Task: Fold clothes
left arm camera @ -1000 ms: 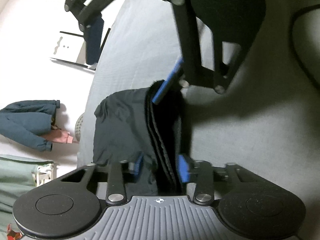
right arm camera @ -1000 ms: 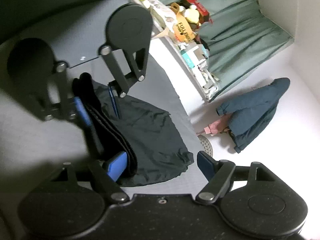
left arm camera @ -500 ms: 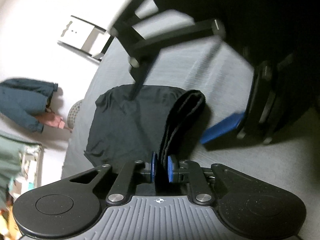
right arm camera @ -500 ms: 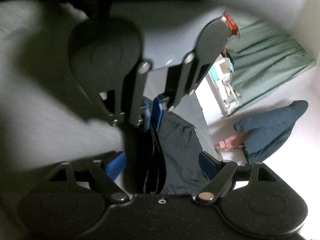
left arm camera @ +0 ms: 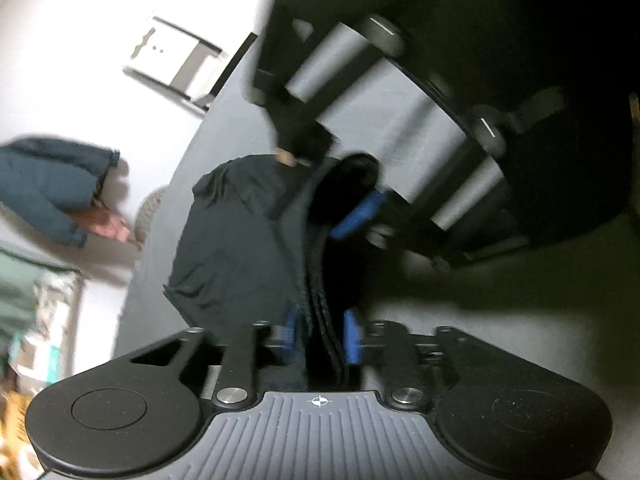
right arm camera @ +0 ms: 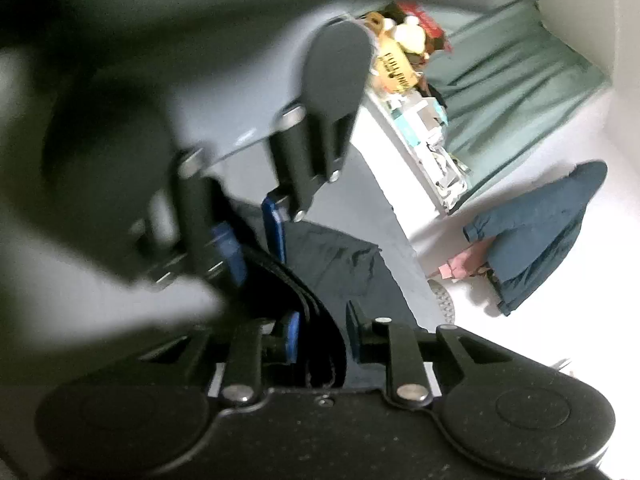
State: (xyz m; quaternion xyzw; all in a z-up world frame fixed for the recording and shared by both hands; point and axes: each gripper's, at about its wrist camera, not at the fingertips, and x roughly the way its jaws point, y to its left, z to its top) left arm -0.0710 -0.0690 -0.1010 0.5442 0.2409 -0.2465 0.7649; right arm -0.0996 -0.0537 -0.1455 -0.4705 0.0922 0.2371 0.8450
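We've got the black garment [left arm camera: 240, 248] lying on the grey bed [left arm camera: 400, 120], its thick folded band running from 6 towards 12 in the left wrist view. Our left gripper [left arm camera: 320, 334] pinches that band at the near end. The right gripper [right arm camera: 320, 336] straddles the far end, looks clamped on it, though it's blurry. Both are equally close.

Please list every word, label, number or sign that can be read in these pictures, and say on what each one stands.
"FULL": partly readable, on the yellow package on the cluttered shelf; the letters after it are blurred.
White crosshair sign, no words: on the left gripper body.
Boxes on the shelf: print too small to read.
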